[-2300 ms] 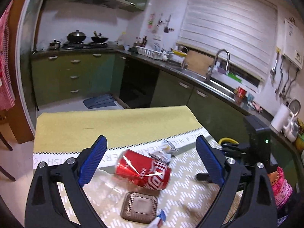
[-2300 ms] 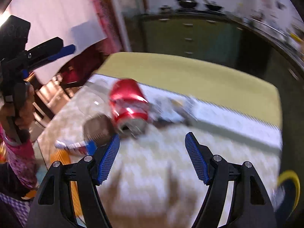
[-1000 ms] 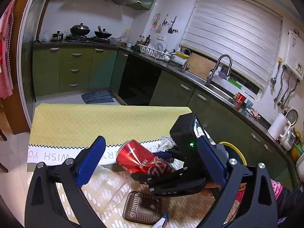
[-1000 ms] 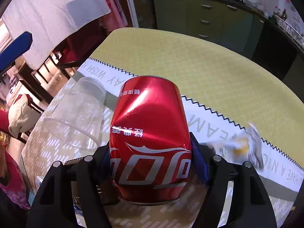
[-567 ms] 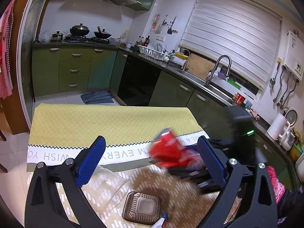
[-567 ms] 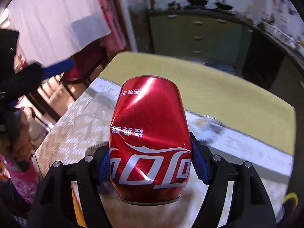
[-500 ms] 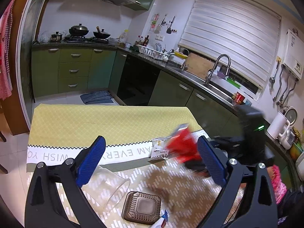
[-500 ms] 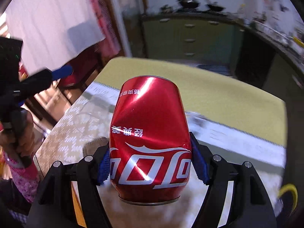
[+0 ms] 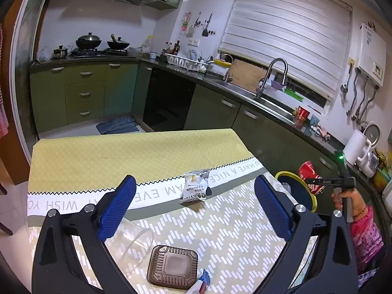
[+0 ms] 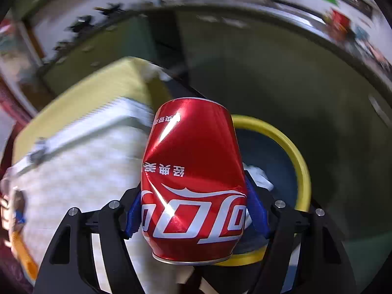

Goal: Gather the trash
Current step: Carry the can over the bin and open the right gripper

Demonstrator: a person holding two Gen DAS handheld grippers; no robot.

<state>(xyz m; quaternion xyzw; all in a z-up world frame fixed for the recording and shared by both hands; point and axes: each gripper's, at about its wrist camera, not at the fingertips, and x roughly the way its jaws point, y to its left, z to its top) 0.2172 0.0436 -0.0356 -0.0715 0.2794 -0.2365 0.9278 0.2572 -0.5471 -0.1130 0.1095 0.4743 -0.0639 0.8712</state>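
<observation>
My right gripper is shut on a dented red cola can and holds it off the table's right edge, at the yellow-rimmed bin. White paper lies inside the bin. In the left wrist view the can hangs just right of the bin. My left gripper is open and empty above the table. On the table lie a white snack wrapper, a clear plastic cup on its side, a brown square tray and a small blue-and-white wrapper.
The table has a yellow and patterned cloth. Green kitchen cabinets and a counter with a sink run behind and to the right of the table. The person's hand and pink sleeve are at the right.
The right gripper closed on the can, lifted it off the table and carried it right, over to the bin. The wrapper that lay behind the can now shows. The left gripper stayed open.
</observation>
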